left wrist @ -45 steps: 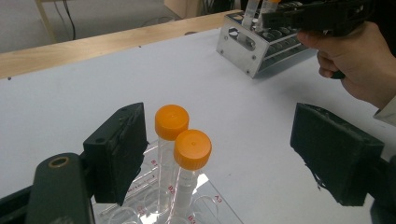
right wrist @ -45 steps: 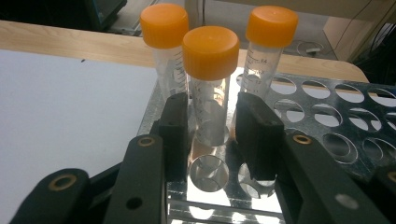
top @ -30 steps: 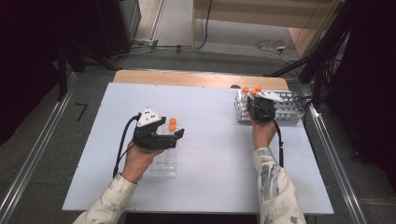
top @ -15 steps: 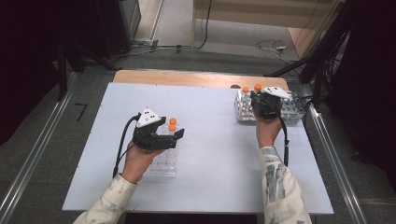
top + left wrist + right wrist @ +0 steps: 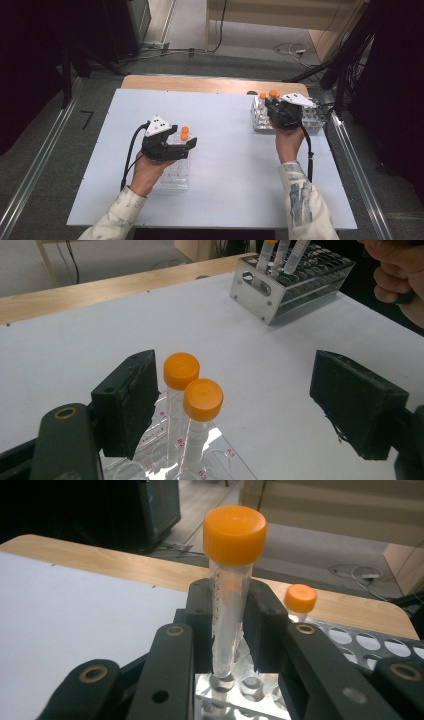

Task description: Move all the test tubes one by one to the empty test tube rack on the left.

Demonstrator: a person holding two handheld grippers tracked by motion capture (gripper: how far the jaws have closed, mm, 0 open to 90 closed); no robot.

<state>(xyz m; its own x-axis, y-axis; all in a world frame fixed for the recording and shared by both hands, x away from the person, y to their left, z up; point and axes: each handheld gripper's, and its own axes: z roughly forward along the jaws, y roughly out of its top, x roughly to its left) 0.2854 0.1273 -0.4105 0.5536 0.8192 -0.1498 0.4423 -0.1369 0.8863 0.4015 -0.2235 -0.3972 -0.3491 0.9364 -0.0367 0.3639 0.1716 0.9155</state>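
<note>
While my right tongs (image 5: 234, 630) clamp tube (image 5: 231, 580) above rack (image 5: 360, 645), lift straight; left tongs (image 5: 250, 405) wide open, empty.

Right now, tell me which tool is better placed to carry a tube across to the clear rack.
The right tool. Its jaws are shut on an orange-capped tube over the metal rack. The left tool stands open beside two tubes already seated in the clear rack.

Clear orange-capped tube (image 5: 231, 580) stands upright, its tip over the metal rack (image 5: 350, 645).
</note>
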